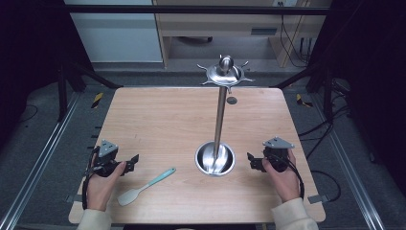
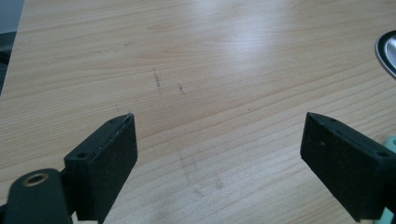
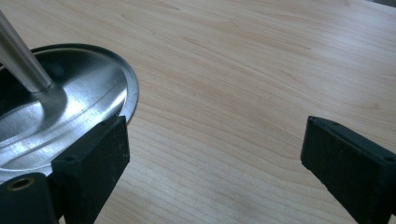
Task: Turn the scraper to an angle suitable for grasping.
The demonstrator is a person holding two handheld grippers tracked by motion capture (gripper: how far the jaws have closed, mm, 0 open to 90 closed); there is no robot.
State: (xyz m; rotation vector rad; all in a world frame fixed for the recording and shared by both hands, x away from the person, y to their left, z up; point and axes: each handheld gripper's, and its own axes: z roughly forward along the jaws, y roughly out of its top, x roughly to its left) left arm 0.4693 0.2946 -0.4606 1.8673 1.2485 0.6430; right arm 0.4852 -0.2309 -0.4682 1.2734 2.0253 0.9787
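Observation:
A steel utensil stand (image 1: 219, 115) rises from a round dish base (image 1: 215, 158) on the wooden table (image 1: 167, 115), with a hooked crown (image 1: 225, 72) at its top. A mint-green spatula (image 1: 145, 186) lies flat near the front edge, its tip showing at the edge (image 2: 390, 143) of the left gripper view. My left gripper (image 1: 132, 162) rests at the front left, jaws wide apart over bare wood (image 2: 219, 135). My right gripper (image 1: 251, 160) sits just right of the dish base (image 3: 70, 102), open with nothing between its jaws (image 3: 215, 154).
A small dark disc (image 1: 231, 100) lies on the table behind the stand. Black frame rails and cables run along both sides of the table. A cabinet and shelving stand beyond the far edge.

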